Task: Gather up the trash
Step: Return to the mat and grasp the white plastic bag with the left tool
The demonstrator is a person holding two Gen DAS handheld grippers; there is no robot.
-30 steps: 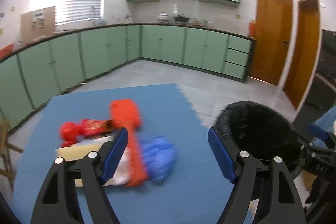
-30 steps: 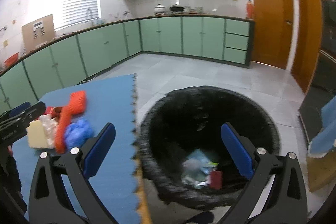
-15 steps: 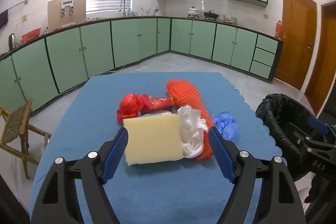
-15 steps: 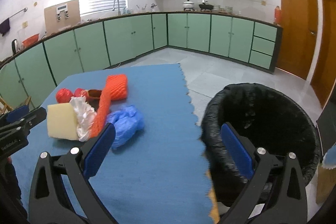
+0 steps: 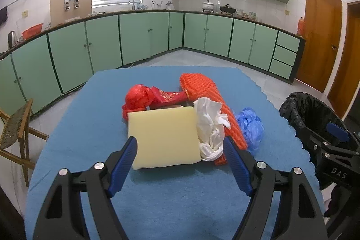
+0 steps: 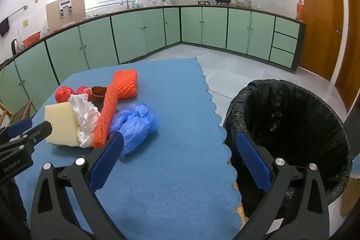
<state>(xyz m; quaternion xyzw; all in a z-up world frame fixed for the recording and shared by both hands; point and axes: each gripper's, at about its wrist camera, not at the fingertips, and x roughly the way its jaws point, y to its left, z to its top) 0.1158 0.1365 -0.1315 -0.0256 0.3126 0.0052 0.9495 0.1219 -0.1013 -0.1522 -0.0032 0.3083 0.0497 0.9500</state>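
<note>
A pile of trash lies on the blue mat (image 5: pixel 94 114): a pale yellow foam slab (image 5: pixel 163 136), crumpled white tissue (image 5: pixel 210 125), an orange foam net (image 5: pixel 202 91), a red plastic ball and wrapper (image 5: pixel 139 97), and a crumpled blue plastic bag (image 5: pixel 250 125). My left gripper (image 5: pixel 180 151) is open, its fingers on either side of the foam slab's near edge. My right gripper (image 6: pixel 178 145) is open and empty, between the blue bag (image 6: pixel 135 123) and the black-lined trash bin (image 6: pixel 290 127).
The bin (image 5: pixel 310 114) stands off the mat's right edge. Green cabinets (image 5: pixel 144 37) run along the walls. A wooden chair (image 5: pixel 15 129) stands left of the mat. Wooden doors (image 6: pixel 319 17) are at the right.
Both grippers swung left from the bin toward the trash pile. The left gripper now faces the foam slab close up. The right one is lower and nearer the blue bag.
</note>
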